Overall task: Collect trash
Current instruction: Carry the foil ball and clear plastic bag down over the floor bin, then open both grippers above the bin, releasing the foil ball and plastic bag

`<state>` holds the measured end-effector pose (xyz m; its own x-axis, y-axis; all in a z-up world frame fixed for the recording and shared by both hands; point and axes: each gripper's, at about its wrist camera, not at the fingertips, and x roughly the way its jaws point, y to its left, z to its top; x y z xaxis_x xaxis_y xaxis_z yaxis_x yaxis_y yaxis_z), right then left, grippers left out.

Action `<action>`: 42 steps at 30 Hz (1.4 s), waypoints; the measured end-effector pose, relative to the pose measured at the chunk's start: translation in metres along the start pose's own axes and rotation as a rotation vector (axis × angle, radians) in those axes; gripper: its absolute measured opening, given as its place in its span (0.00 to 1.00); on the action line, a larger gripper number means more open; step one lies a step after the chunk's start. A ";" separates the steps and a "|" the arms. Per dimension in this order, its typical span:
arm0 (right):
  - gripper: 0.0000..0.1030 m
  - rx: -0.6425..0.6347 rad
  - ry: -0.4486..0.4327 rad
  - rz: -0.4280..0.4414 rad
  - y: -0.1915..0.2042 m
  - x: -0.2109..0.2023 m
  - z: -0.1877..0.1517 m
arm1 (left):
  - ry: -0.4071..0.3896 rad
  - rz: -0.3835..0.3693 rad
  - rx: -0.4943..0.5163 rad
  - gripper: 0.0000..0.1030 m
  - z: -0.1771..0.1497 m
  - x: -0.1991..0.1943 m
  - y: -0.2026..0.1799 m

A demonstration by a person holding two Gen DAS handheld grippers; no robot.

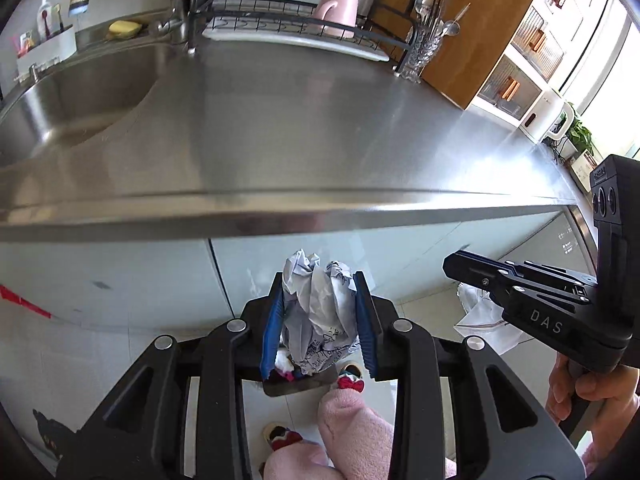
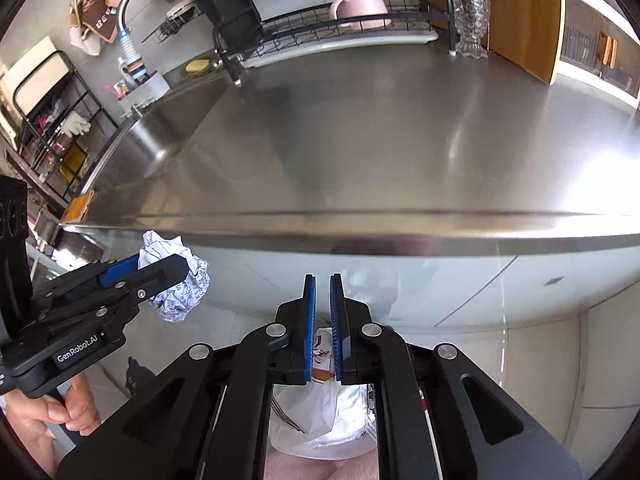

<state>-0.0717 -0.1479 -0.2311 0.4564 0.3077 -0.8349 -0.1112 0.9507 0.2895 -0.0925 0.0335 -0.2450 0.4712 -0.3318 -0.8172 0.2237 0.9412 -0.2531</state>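
My left gripper (image 1: 320, 312) pinches the paper wad (image 1: 318, 312); the plastic bag (image 2: 320, 420) (right gripper (image 2: 322, 328) nipping its edge) hangs just right of it.

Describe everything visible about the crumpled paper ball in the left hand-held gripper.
The crumpled paper ball is a wad of white paper with dark printed marks, creased all over. It sits clamped between the blue pads of the left hand-held gripper, bulging above them, held in the air in front of the steel counter's edge, touching nothing else.
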 end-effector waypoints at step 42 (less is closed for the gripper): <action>0.12 0.263 0.274 -0.055 -0.076 0.274 -0.109 | 0.390 -0.012 -0.054 0.40 -0.126 0.277 0.080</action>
<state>-0.0344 -0.1312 -0.5333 0.1985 0.2898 -0.9363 0.1531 0.9344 0.3217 -0.0514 0.0244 -0.5566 0.1066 -0.3031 -0.9470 0.1768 0.9430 -0.2820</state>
